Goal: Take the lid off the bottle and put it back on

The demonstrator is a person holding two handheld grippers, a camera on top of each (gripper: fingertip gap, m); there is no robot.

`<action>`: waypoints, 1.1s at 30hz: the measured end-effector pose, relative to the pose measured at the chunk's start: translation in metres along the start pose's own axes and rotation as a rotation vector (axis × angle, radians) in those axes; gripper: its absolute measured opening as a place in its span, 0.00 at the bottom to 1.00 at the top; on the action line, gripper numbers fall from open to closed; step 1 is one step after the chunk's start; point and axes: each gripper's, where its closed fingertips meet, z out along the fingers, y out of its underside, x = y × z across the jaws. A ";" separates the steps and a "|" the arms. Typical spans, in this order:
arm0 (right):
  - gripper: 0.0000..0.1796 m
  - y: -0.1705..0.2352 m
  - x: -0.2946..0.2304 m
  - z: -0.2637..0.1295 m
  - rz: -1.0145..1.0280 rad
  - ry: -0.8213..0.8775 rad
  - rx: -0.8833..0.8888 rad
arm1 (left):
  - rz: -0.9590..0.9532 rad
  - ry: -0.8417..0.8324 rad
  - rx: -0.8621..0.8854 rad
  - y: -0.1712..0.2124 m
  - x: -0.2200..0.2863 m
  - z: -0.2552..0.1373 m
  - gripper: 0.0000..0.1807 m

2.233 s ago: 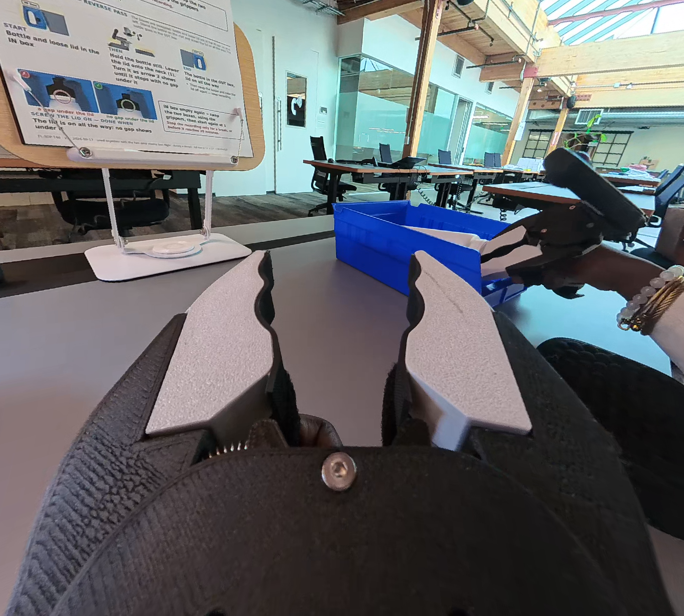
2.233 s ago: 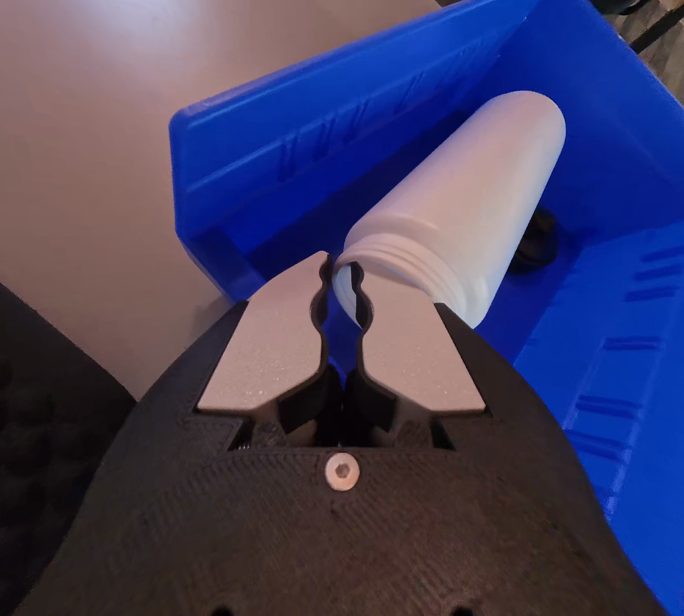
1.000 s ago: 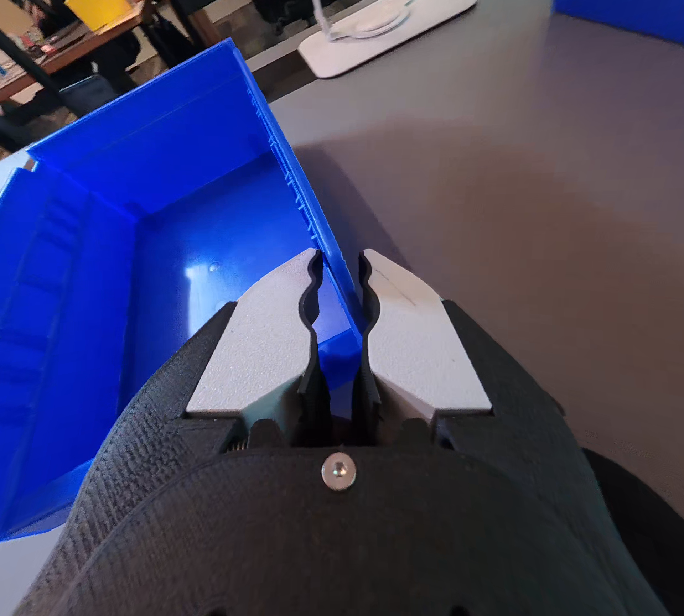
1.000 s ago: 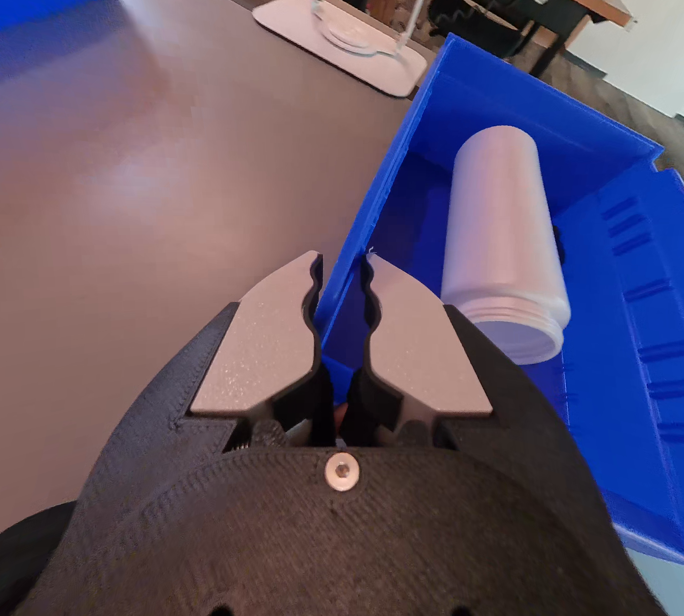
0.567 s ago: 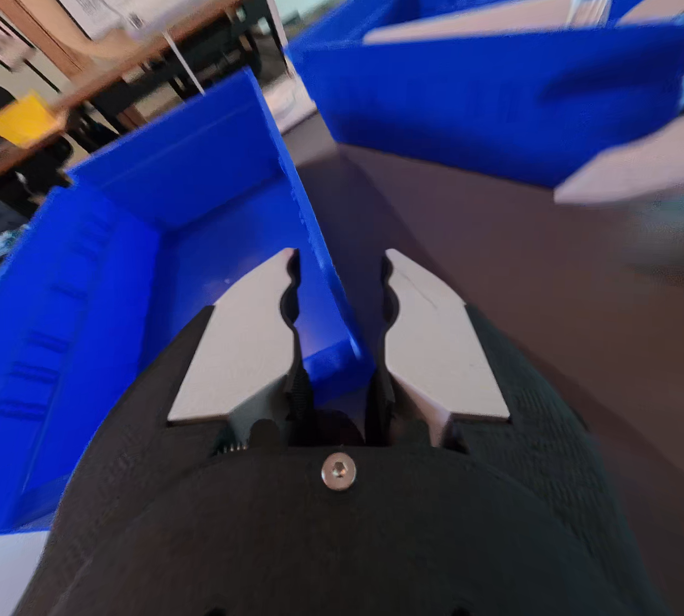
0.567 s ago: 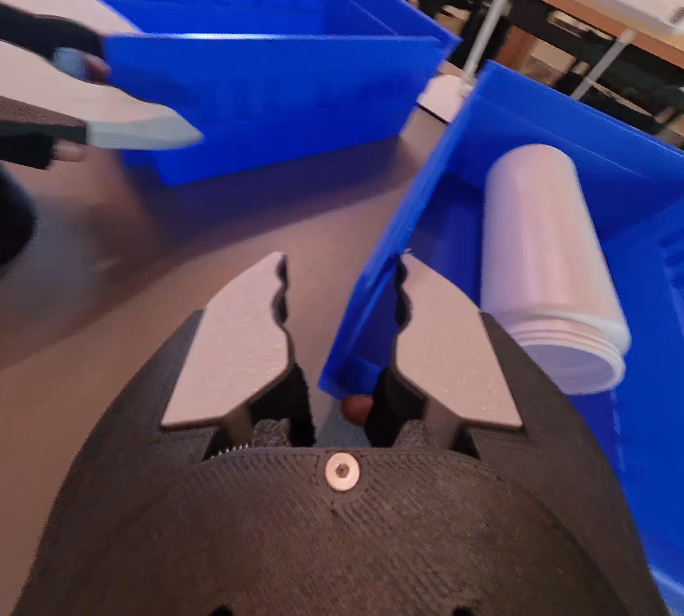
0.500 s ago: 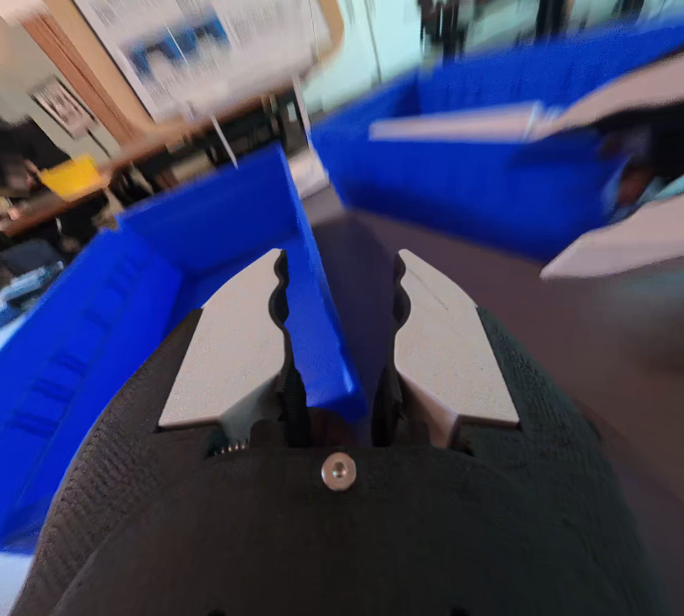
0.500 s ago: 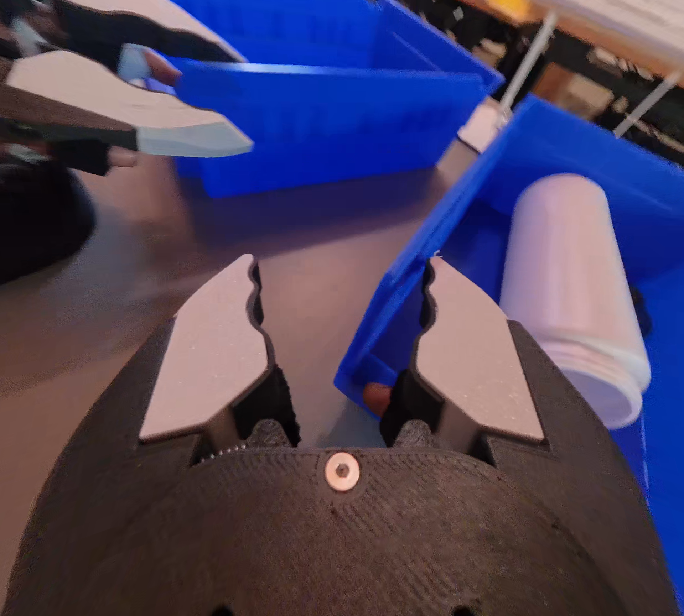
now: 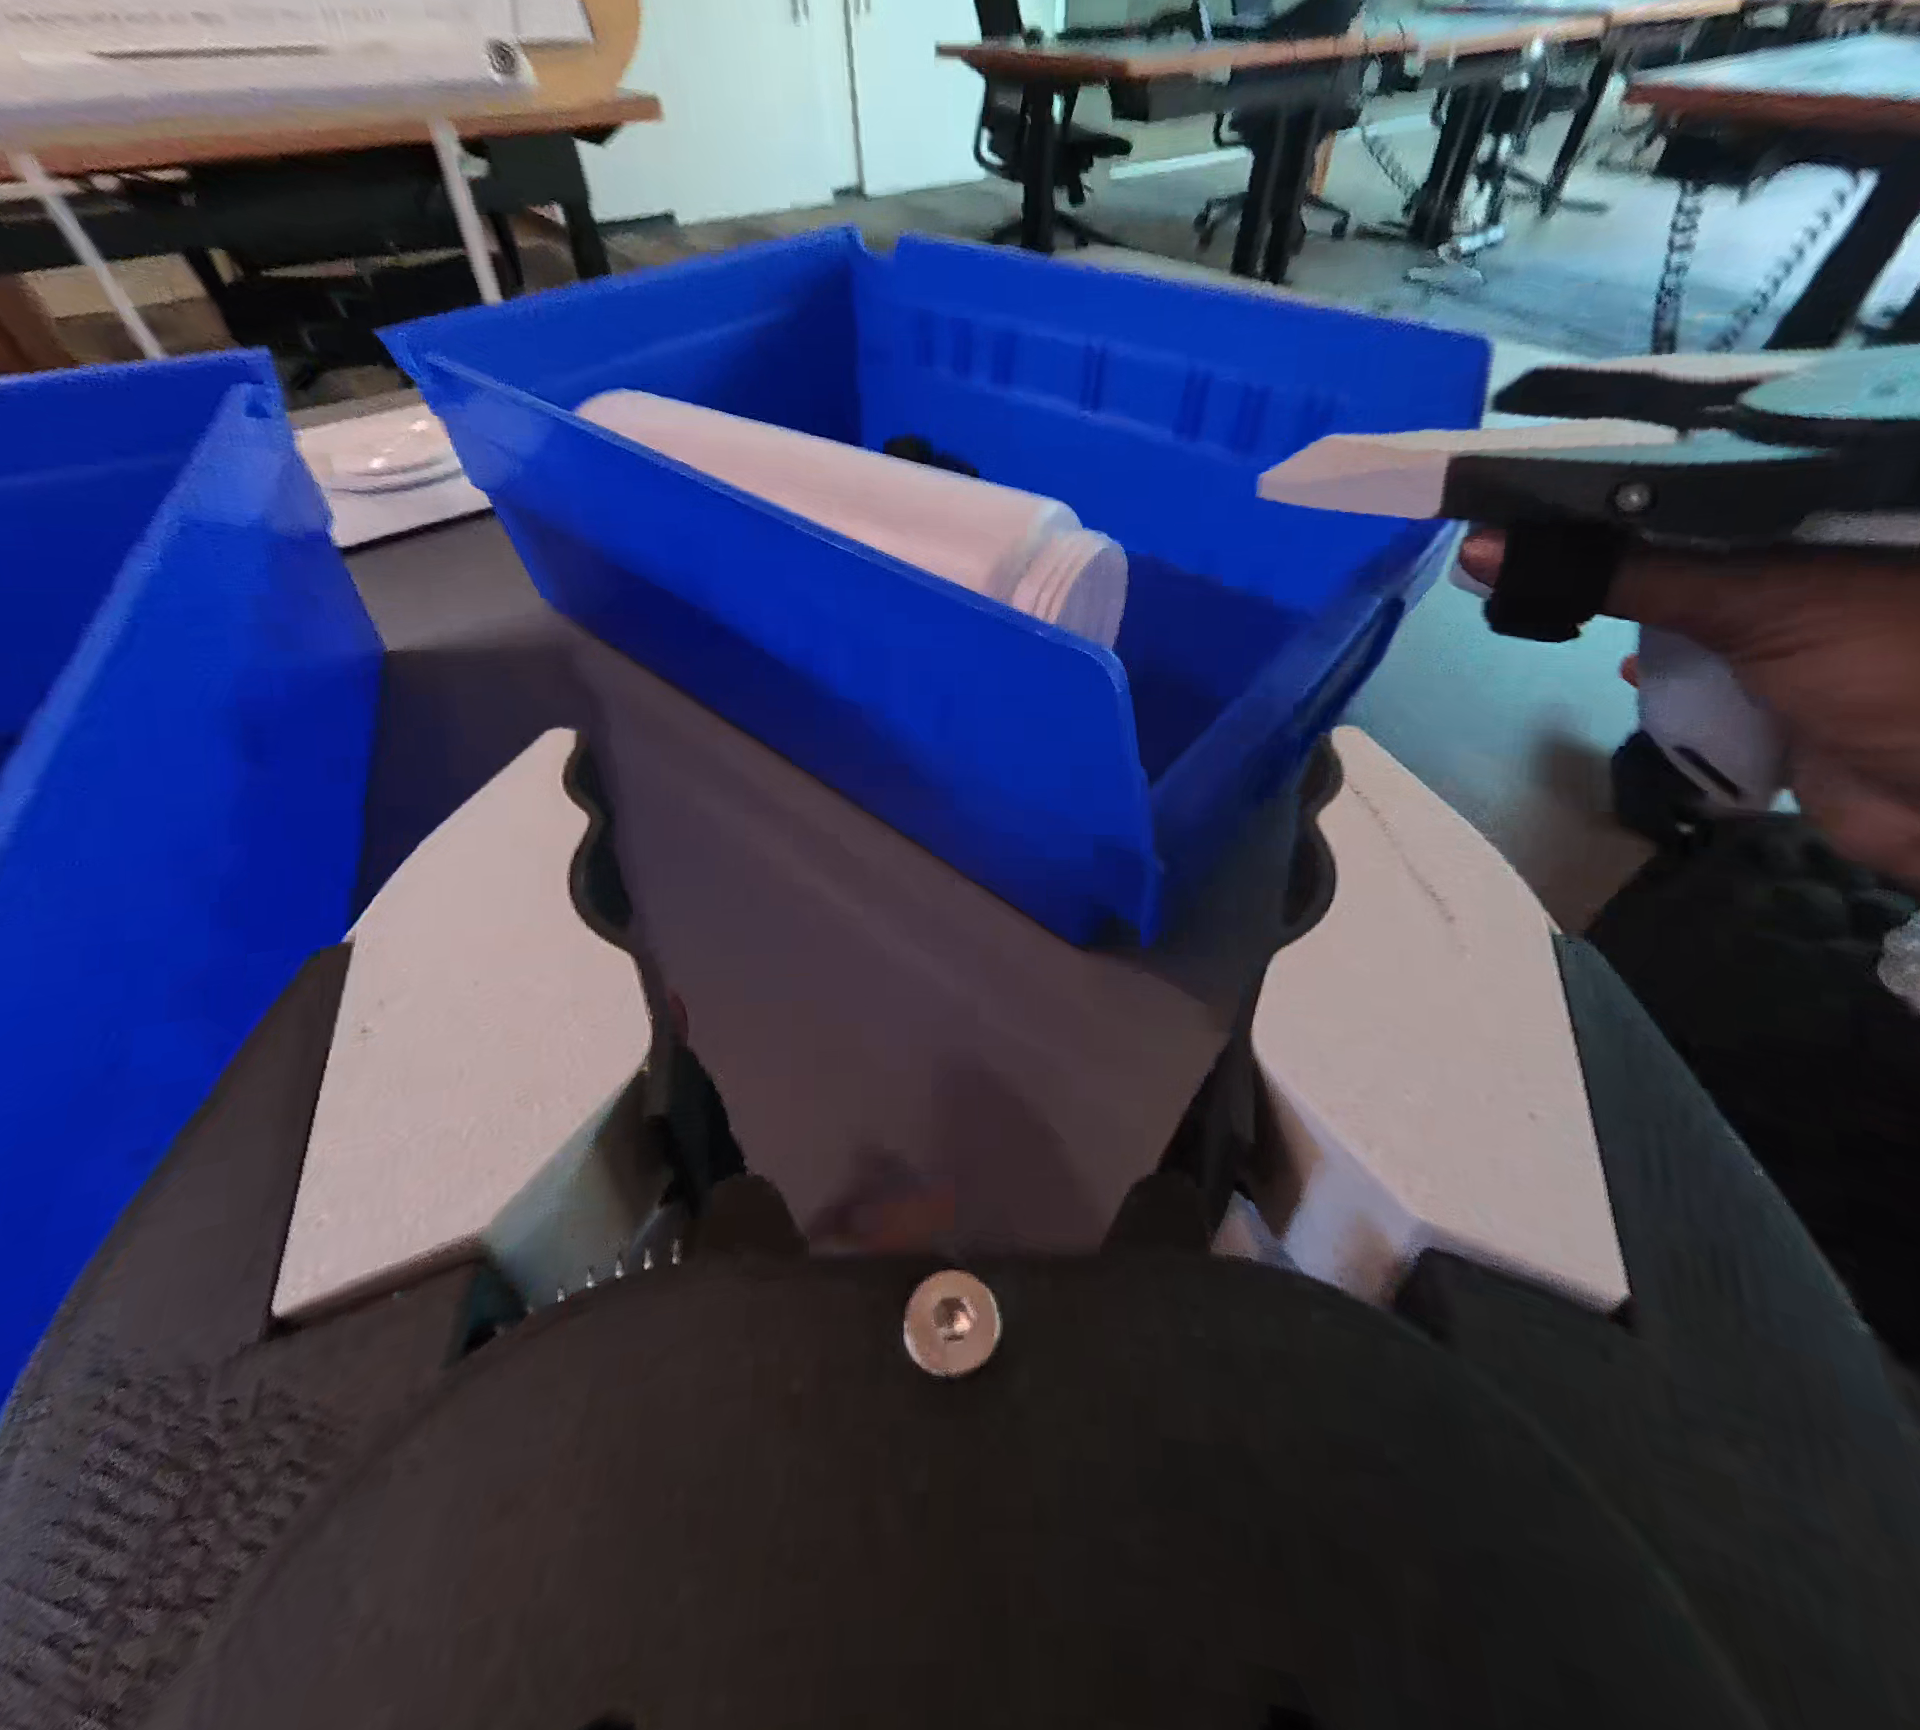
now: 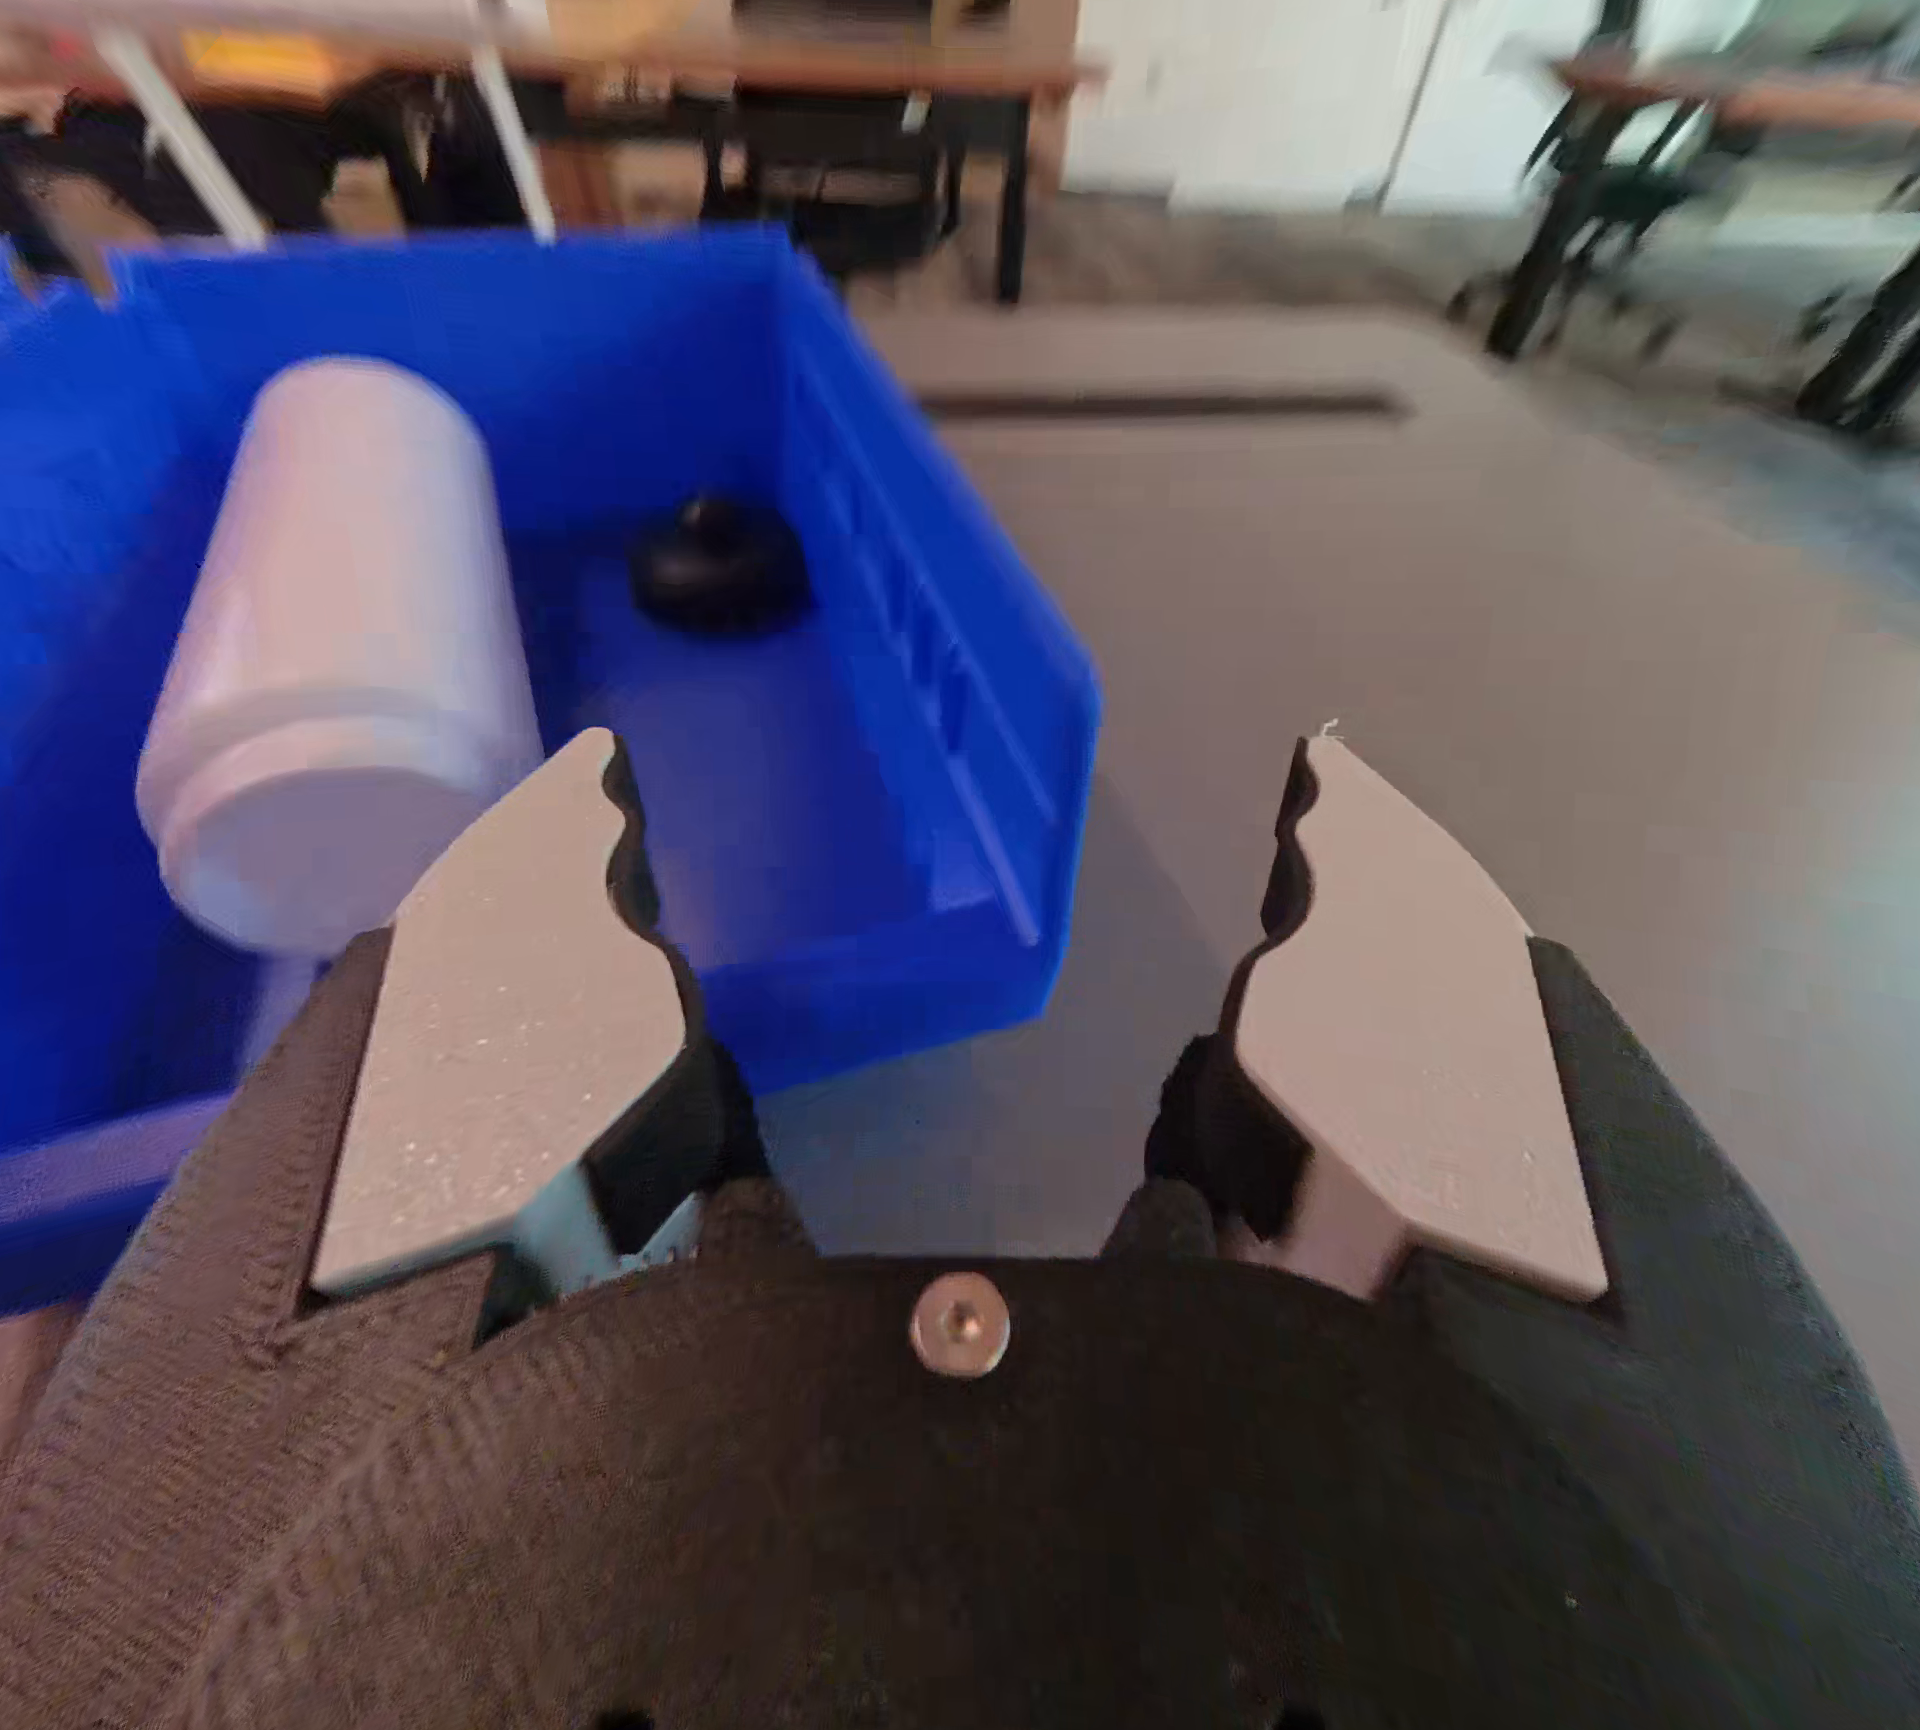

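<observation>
Blue bin, white bottle uncapped, lid loose beside it.
Nearest: left gripper (image 9: pixel 951 839) and right gripper (image 10: pixel 956 833), both spread wide, empty, over grey desk (image 10: pixel 1455 641). Next: blue bin (image 10: pixel 935 620) at 11 o'clock; bottle (image 10: pixel 343 631) on its side; black lid (image 10: pixel 722 579) beyond, apart. Lid off; refitting outstanding, judging so.

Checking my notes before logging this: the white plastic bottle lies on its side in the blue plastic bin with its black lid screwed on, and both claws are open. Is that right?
Not quite: the lid is off. The right wrist view shows the white plastic bottle lying on its side in the blue plastic bin, bare threaded neck exposed, with the black lid loose on the bin floor beside it. The left claw and right claw are open.
</observation>
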 end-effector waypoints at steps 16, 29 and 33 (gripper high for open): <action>0.04 0.025 -0.054 0.001 -0.233 -0.228 -0.174 | 0.090 -0.219 -0.163 0.025 -0.055 0.014 0.10; 0.05 -0.107 -0.109 -0.067 -0.482 -0.132 0.296 | 0.219 -0.373 0.170 -0.104 -0.097 -0.073 0.07; 0.07 -0.135 -0.182 -0.070 -0.507 -0.311 0.344 | 0.212 -0.475 0.157 -0.111 -0.149 -0.128 0.07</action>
